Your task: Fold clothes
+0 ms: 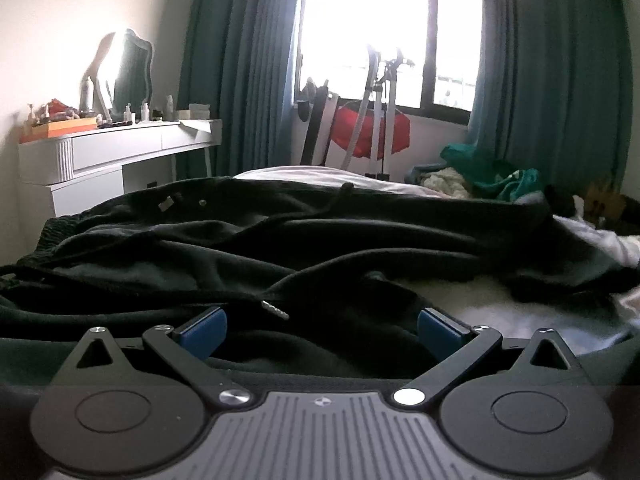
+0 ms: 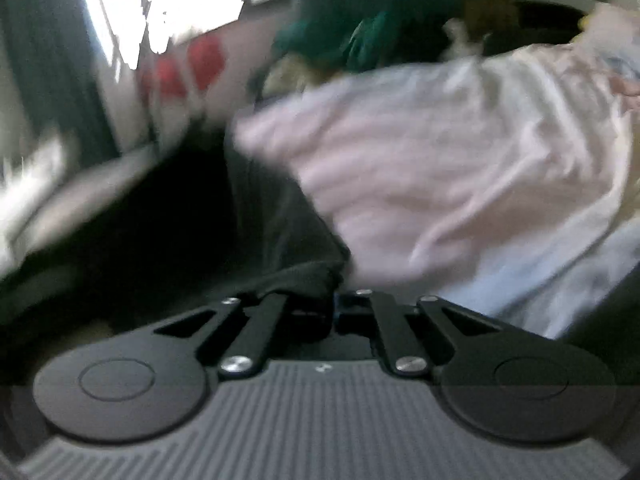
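A black garment [image 1: 280, 240] lies crumpled across the bed, with a metal-tipped drawstring [image 1: 275, 310] near its front. My left gripper [image 1: 320, 328] hovers low over its near edge. Its blue pads [image 1: 202, 330] stand wide apart, open, and the cloth lies loose under them. In the blurred right wrist view, my right gripper [image 2: 334, 300] is shut, and a bunched fold of the black garment [image 2: 304, 278] is pinched at its fingers. More of that dark cloth spreads to the left [image 2: 180, 220].
A pale pink sheet [image 2: 440, 160] covers the bed to the right. Green and cream clothes [image 1: 492, 172] are piled at the far right. A white dresser [image 1: 120, 148] with a mirror stands at the left. A red item and a metal stand [image 1: 372, 128] are under the window.
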The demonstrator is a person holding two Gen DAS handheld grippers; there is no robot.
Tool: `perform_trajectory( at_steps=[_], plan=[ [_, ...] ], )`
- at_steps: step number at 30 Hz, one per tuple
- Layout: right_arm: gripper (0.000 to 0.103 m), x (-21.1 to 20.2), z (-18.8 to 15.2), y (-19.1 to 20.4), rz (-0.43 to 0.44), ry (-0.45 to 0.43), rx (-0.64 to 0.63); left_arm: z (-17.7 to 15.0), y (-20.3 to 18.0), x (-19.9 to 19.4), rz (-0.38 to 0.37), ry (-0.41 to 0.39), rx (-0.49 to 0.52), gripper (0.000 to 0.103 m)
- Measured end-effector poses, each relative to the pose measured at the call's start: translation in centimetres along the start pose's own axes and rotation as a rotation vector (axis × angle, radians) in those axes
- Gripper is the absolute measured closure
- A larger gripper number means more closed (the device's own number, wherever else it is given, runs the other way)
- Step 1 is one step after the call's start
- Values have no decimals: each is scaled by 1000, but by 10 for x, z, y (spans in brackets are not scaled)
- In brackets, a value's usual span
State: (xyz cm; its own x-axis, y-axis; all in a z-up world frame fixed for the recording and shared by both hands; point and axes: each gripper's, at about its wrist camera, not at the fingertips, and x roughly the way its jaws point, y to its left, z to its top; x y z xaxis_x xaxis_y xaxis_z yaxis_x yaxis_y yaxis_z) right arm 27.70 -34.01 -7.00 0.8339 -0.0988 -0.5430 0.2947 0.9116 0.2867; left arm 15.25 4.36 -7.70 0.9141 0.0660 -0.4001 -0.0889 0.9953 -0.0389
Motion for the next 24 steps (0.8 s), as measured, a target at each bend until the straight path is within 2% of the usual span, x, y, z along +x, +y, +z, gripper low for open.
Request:
perform_trajectory(
  at_steps=[4,6,8,11,15,16,18,20,22,24],
  plan=[
    [98,-19,51,-26,-86,-223,52,-2,-6,0,-11,-16,49,0],
    [98,-14,71,-44,-119,-278,119,-3,-11,1,-18,-23,85,0],
    [98,2,78,-68,-142,-285,231,-5,-16,2,-24,-26,119,0],
    [93,36,58,-101,-218,-229,371,-9,-21,9,-23,-18,155,0],
    [85,81,26,-135,-215,-132,491,-13,-30,22,-16,18,201,1],
    [80,79,29,-137,-204,-138,502,-14,-31,23,-18,19,207,1],
    [61,73,36,-140,-181,-155,521,-15,-32,26,-17,24,217,1],
    [35,62,45,-135,-200,-169,488,-16,-32,28,-13,33,217,1],
    [29,50,50,-132,-230,-154,453,-16,-28,30,-11,38,209,1],
    [29,27,50,-128,-274,-134,432,-15,-26,29,-10,36,198,1]
  ],
)
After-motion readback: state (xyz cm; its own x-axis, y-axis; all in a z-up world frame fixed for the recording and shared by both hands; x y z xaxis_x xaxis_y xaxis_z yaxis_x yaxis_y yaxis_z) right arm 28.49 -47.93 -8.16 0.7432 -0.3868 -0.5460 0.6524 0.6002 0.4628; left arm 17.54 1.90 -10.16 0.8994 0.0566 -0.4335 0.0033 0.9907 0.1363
